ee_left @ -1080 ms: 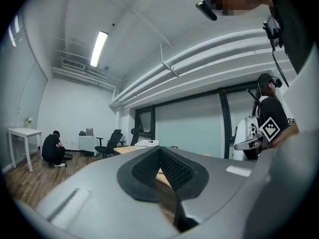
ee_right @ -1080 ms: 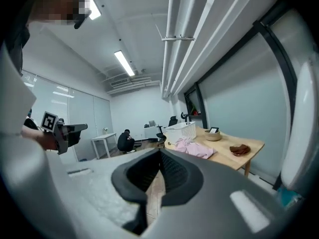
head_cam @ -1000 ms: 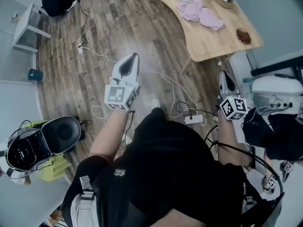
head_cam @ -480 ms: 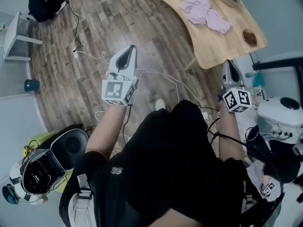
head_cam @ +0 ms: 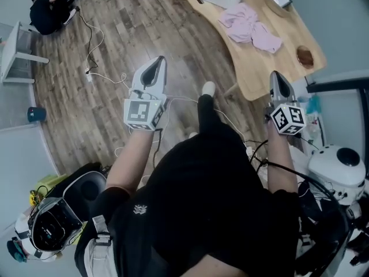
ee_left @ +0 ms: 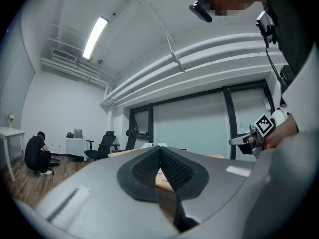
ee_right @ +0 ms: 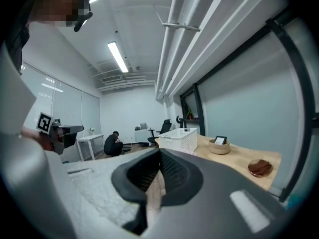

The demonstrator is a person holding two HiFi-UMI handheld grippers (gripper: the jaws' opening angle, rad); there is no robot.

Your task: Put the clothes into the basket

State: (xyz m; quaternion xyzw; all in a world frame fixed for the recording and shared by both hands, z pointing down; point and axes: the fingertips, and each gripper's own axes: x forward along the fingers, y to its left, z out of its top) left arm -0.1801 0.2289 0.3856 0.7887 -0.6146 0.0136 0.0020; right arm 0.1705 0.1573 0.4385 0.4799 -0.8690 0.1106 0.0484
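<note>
1. The left gripper is up first: pads pressed together, nothing between them. It is held out level over the wood floor, short of the table and off to its left.
2. Over to the right gripper: jaws closed tight as well, and empty. In the head view its tip overlaps the table's near edge.
3. The clothes, a crumpled pink bundle, lie around the middle of the table. Neither gripper touches them, and both are well apart from them.
4. The basket is white with a lattice wall. It stands at the table's far end, just beyond the clothes.
5. Also on the table, a bowl with a small screen propped in it sits toward the far end, near the basket.
6. A brown dish sits at the table's near corner, close to the right gripper.
7. Down below, a white shoe is planted on the floor just beside the table's near edge, between the two grippers in the head view.
8. Cables trail across the floor to the left of the table.
9. Far from the table, a person in black crouches on the floor near a white side table.
</note>
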